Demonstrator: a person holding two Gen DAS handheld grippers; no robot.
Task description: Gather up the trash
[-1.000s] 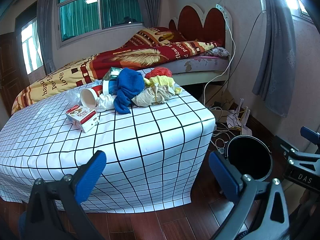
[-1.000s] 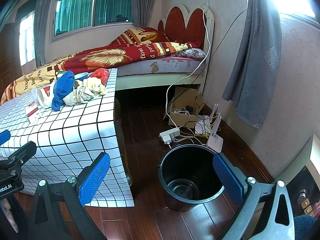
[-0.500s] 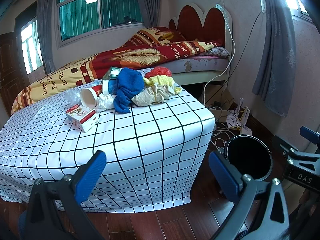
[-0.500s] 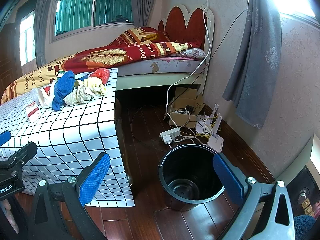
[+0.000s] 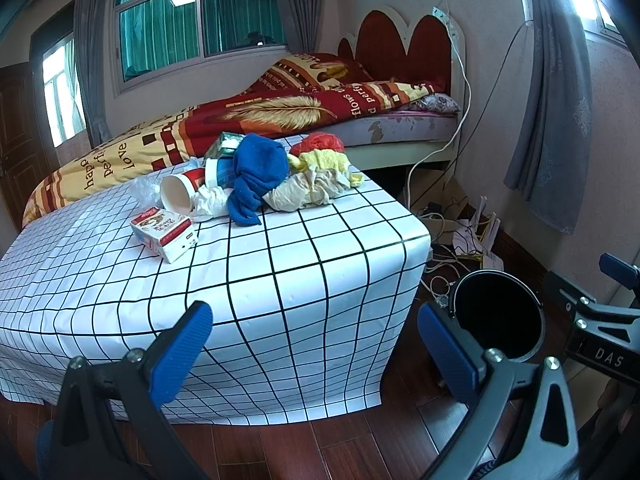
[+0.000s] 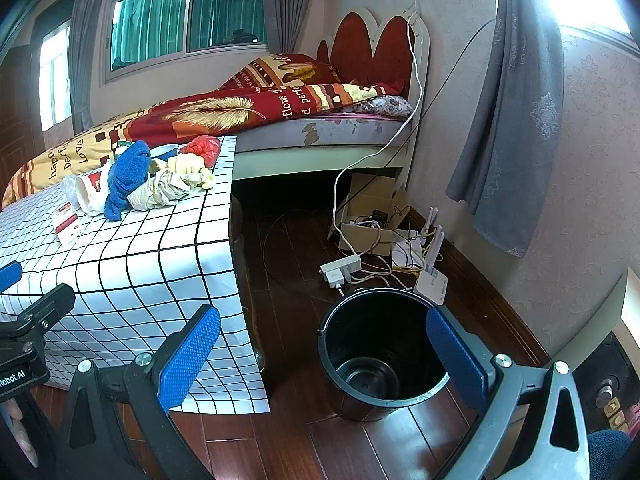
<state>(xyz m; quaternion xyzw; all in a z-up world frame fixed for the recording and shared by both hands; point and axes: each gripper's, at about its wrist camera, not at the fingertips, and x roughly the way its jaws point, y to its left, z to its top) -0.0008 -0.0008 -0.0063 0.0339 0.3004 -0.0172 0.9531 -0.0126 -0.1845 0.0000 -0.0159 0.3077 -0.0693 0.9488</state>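
Your left gripper (image 5: 314, 346) hangs with its blue-padded jaws spread wide and nothing between them, low in front of the table draped in a white cloth with a black grid (image 5: 280, 264). Ahead of it and up on the tabletop lies the trash: a small red-and-white carton (image 5: 164, 233) nearest, slightly to its left, and beyond that a heap made of a tipped white paper cup with a red band (image 5: 180, 192), a crumpled blue cloth (image 5: 256, 172), a wad of beige and yellow wrappers (image 5: 316, 184) and a red plastic bag (image 5: 320, 143) at the far side. The round black plastic bucket (image 5: 498, 316) stands on the dark wooden floor to the right of this gripper, just past its right finger. Your right gripper (image 6: 322, 348) is likewise released and empty, held above the floor with the same bucket (image 6: 380, 360) directly ahead between its fingers, upright and empty inside. From this gripper the trash heap sits well away to the upper left, on the table's far end.
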